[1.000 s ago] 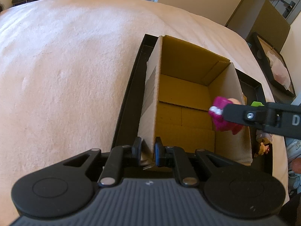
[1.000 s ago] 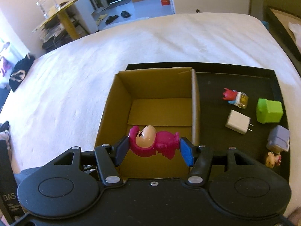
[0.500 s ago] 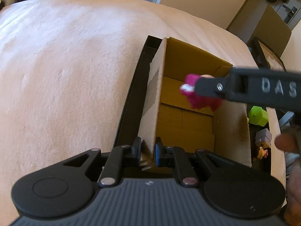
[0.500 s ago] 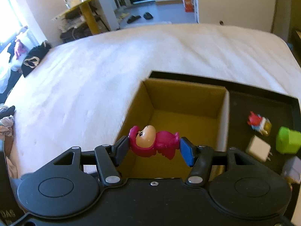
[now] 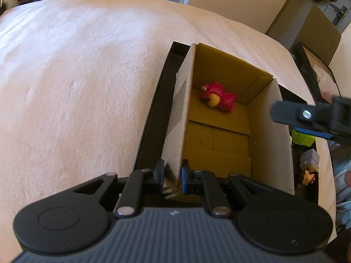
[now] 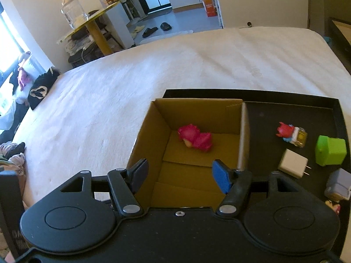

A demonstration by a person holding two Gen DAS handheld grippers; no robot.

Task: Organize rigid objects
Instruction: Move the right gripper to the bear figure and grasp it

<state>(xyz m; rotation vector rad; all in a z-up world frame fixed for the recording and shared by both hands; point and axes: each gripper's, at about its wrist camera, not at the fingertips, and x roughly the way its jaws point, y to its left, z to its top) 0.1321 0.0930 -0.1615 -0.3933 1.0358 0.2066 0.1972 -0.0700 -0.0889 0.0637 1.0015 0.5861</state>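
Observation:
An open cardboard box (image 5: pixel 269 131) (image 6: pixel 144 135) stands in a black tray (image 5: pixel 151 118) (image 6: pixel 337 118) on a bed. A pink toy figure (image 5: pixel 218 97) (image 6: pixel 195 138) lies on the box floor near its far wall. My left gripper (image 5: pixel 172 176) is shut on the box's near left wall corner. My right gripper (image 6: pixel 179 175) is open and empty above the near part of the box; one of its fingers (image 5: pixel 291 114) shows at the right in the left wrist view.
On the tray right of the box lie a red toy on a yellow car (image 6: pixel 290 133), a green cube (image 6: pixel 330 150) (image 5: pixel 303 139), a white charger (image 6: pixel 292 163), a grey block (image 6: pixel 337 184) (image 5: pixel 309 159) and a small figure (image 5: pixel 307 176). White bedding (image 6: pixel 153 70) surrounds the tray.
My right gripper opened and let the pink toy go; it now lies on the box floor. The right gripper drew back to the right. The left gripper kept its hold.

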